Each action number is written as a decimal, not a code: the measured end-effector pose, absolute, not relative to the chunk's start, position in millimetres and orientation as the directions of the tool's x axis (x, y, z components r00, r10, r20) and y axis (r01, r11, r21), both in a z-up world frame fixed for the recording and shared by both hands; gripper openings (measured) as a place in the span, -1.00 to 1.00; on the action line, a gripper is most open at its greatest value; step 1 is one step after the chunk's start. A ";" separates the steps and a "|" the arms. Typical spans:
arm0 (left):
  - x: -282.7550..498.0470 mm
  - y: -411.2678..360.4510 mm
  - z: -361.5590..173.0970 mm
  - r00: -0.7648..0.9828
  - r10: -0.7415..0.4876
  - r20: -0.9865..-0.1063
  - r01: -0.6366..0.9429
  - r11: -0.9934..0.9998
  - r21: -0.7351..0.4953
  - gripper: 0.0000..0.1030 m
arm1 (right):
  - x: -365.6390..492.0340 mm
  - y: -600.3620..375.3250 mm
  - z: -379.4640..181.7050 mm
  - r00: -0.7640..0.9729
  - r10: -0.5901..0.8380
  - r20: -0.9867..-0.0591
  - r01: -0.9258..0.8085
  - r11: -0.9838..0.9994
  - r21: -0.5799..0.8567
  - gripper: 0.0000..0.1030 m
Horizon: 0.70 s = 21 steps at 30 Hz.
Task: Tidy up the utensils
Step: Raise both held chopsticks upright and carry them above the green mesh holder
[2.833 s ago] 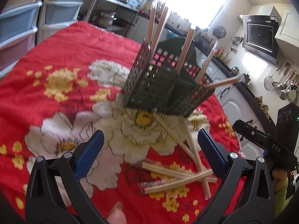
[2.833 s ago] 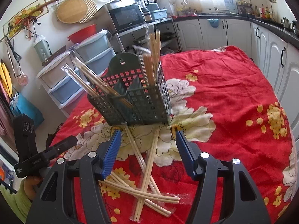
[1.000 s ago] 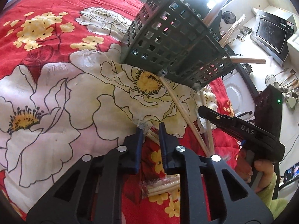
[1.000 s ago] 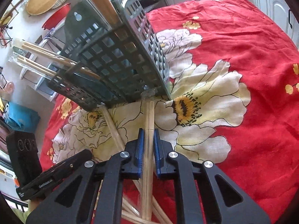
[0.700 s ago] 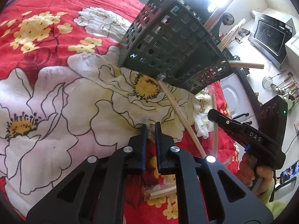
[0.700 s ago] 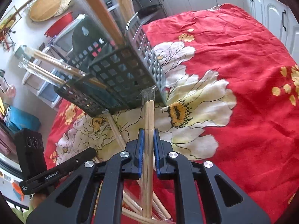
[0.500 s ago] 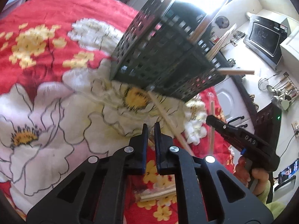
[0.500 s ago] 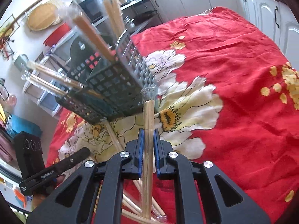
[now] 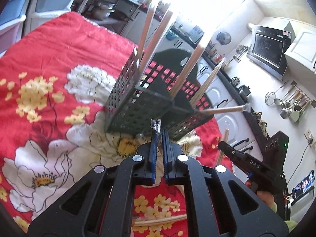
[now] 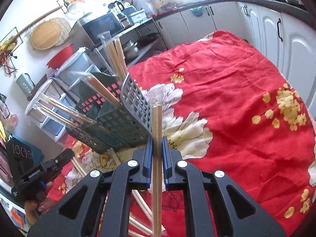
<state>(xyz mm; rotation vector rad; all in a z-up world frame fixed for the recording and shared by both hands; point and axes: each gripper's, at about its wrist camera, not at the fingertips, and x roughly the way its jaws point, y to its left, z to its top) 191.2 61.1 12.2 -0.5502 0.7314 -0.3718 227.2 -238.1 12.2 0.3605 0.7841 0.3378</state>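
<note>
A dark perforated utensil basket (image 9: 142,106) stands on the red floral cloth (image 9: 49,63) with several wrapped chopstick pairs sticking out of it; it also shows in the right wrist view (image 10: 118,126). My left gripper (image 9: 159,136) is shut on a wrapped chopstick pair (image 9: 156,125), only its plastic tip showing, just in front of the basket. My right gripper (image 10: 156,144) is shut on a wrapped chopstick pair (image 10: 157,118), held upright beside the basket's right wall. More wrapped chopsticks (image 10: 138,199) lie on the cloth below.
The right gripper's body (image 9: 248,164) is at the right of the left wrist view; the left gripper's body (image 10: 39,173) is at the lower left of the right wrist view. White cabinets (image 10: 276,39) and plastic drawers (image 9: 17,9) border the table.
Both grippers closed on chopstick pairs lying on the cloth and have lifted them up, moving from low by the basket's foot to about its rim height.
</note>
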 end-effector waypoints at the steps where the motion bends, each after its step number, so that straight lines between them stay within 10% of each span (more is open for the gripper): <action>1: 190.6 60.8 16.4 0.697 -0.499 -0.515 0.136 0.798 -0.588 -0.95 | 225.8 -239.0 14.6 0.668 0.422 -0.613 -0.163 0.887 0.432 -0.85; 21: 170.8 63.9 80.1 0.778 -0.517 -0.358 0.248 0.776 -0.580 -0.96 | 187.8 -231.9 72.7 0.776 0.436 -0.456 -0.295 0.890 0.348 -0.89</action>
